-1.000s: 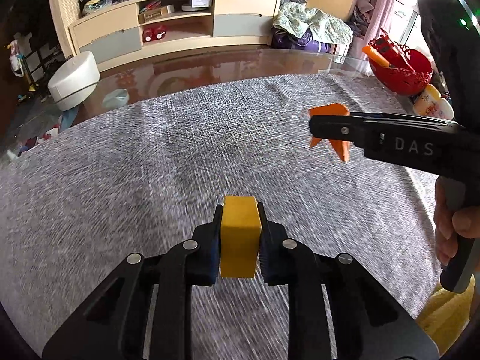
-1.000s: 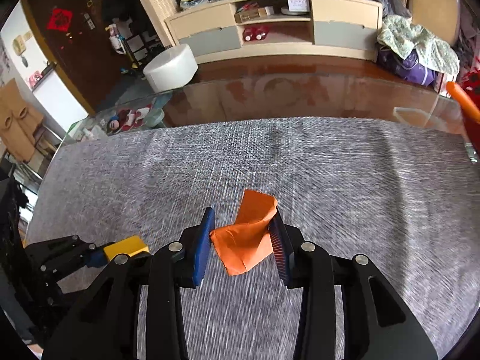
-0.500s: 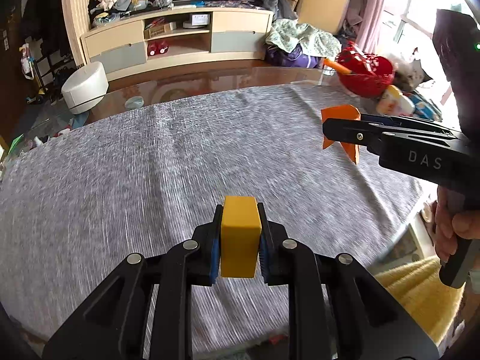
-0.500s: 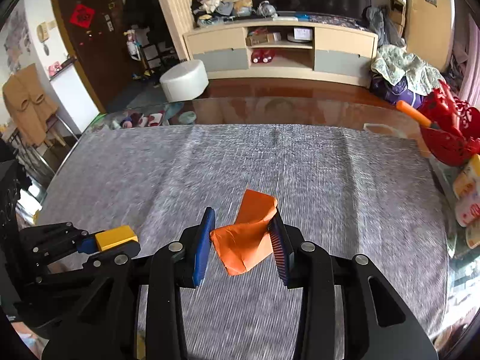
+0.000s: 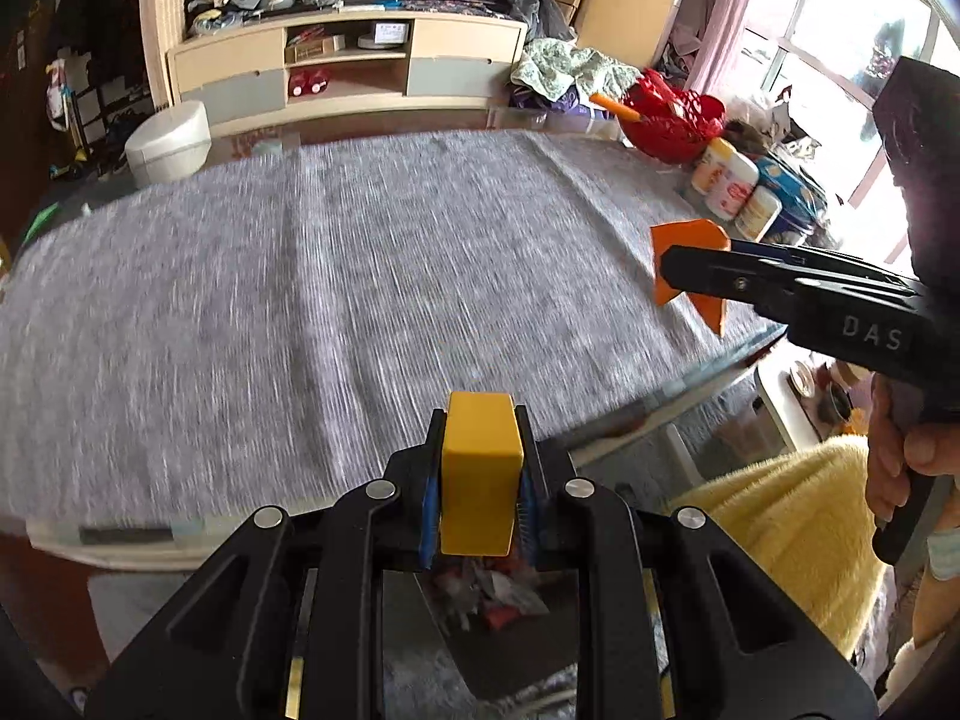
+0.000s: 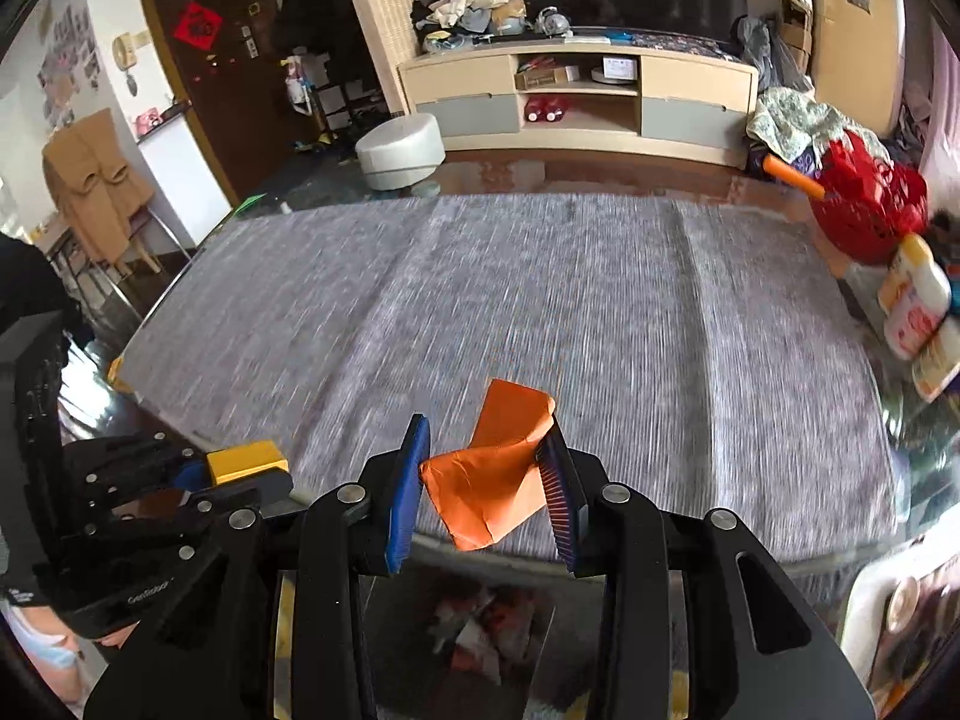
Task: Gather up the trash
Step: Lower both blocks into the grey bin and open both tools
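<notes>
My left gripper (image 5: pixel 478 483) clamps a yellow rectangular block (image 5: pixel 478 468); my right gripper (image 6: pixel 485 489) pinches crumpled orange paper (image 6: pixel 489 474). Both hang past the grey-clothed table (image 5: pixel 270 300) edge, above a litter-filled bin (image 6: pixel 480 630). The paper, caught only at its folds, could flutter wide if I let go off-centre.

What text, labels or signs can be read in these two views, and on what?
"DAS" on the side of the right gripper, seen from the left wrist view.
Small print on the left gripper body: too blurred.
Red door sign: unreadable.
Bottle labels: too blurred.

Beige media cabinet (image 6: pixel 576 102) against far wall, bright window (image 5: pixel 840 18) at right.
</notes>
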Motion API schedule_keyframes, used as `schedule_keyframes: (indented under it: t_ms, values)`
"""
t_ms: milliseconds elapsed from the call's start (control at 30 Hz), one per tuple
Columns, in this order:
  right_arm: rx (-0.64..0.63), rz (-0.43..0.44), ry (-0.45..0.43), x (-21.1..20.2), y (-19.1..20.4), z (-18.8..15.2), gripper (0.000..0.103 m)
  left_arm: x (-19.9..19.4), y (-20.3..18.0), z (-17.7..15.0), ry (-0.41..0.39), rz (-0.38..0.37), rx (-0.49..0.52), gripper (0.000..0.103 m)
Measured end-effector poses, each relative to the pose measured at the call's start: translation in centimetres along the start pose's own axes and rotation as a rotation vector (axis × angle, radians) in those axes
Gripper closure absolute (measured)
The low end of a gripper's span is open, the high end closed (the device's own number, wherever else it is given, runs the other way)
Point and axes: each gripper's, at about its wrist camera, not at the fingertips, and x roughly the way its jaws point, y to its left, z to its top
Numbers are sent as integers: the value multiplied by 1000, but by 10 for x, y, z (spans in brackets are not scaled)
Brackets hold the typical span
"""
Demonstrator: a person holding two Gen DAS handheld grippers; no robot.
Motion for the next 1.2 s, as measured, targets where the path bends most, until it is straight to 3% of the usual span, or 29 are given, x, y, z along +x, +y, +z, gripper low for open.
schedule_keyframes:
  t_ms: [400, 767, 1200]
  values:
    - [48, 13, 88, 9, -6, -79, 65, 18, -16, -75, 80, -36, -24, 84]
    - [105, 14, 210, 61, -10, -132, 65, 62, -9, -130, 189, -37, -76, 84]
    - [180, 54, 328, 108, -10, -173, 65, 107, -3, -165, 307, -46, -135, 83]
